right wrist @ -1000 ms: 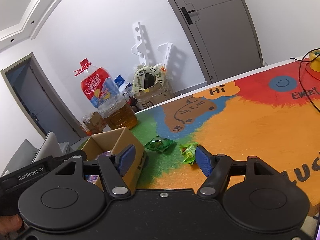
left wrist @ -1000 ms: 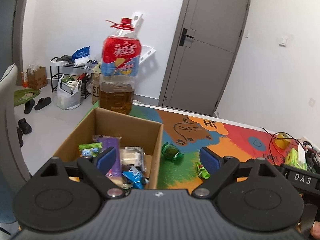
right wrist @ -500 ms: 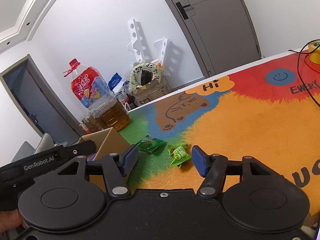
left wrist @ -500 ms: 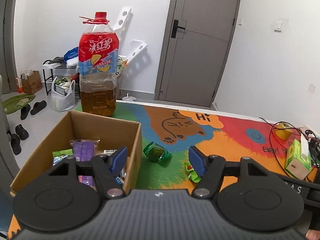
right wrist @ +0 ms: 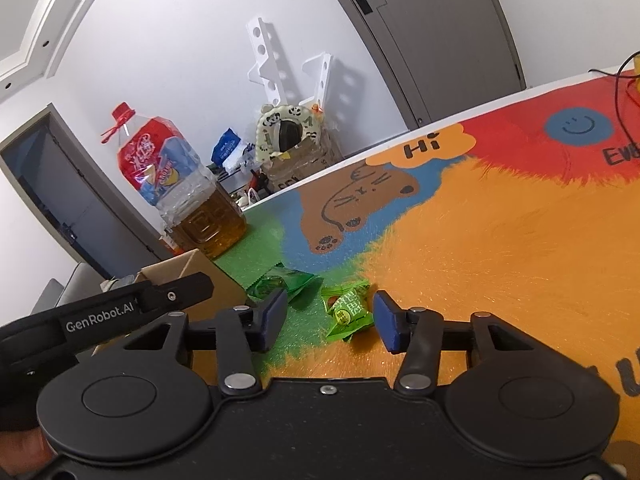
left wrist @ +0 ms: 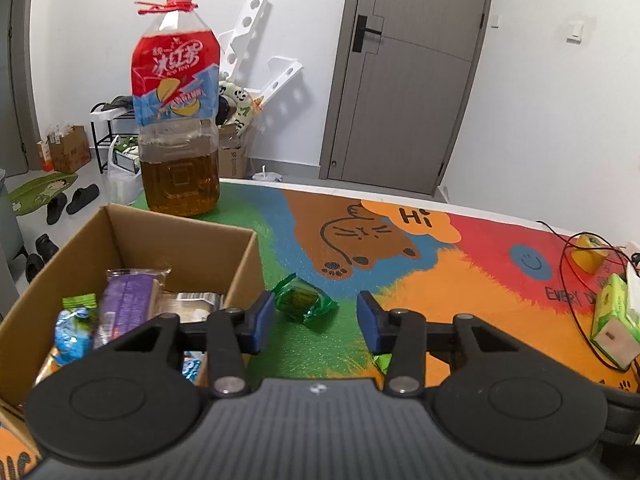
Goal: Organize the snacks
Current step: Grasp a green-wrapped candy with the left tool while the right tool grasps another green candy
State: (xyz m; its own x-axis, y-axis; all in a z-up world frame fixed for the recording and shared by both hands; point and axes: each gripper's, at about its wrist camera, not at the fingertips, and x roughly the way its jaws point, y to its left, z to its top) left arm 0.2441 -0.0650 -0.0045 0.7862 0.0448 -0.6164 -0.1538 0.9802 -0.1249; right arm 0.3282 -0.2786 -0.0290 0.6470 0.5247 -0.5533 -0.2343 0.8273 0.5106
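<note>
A dark green wrapped candy (left wrist: pixel 304 300) lies on the colourful mat just right of the cardboard box (left wrist: pixel 236 268). My left gripper (left wrist: pixel 316 320) hovers over it with the jaws closing, candy between them, pads clear of it. A light green candy (right wrist: pixel 348 312) lies between the fingers of my right gripper (right wrist: pixel 330 316), whose jaws are also closing without touching it. In the right wrist view the dark green candy (right wrist: pixel 280 284) sits to its left, by the box (right wrist: pixel 192 276). The box holds several wrapped snacks (left wrist: pixel 128 300).
A large iced-tea bottle (left wrist: pixel 176 120) stands behind the box at the table's far left. A green tissue box (left wrist: pixel 612 320), a yellow tape roll (left wrist: pixel 588 252) and black cables sit at the right edge. The left gripper's body (right wrist: pixel 132 308) crosses the right wrist view.
Both grippers have moved forward and down toward the two green candies, and both pairs of jaws have narrowed. The left gripper swung from over the box to the dark green candy.
</note>
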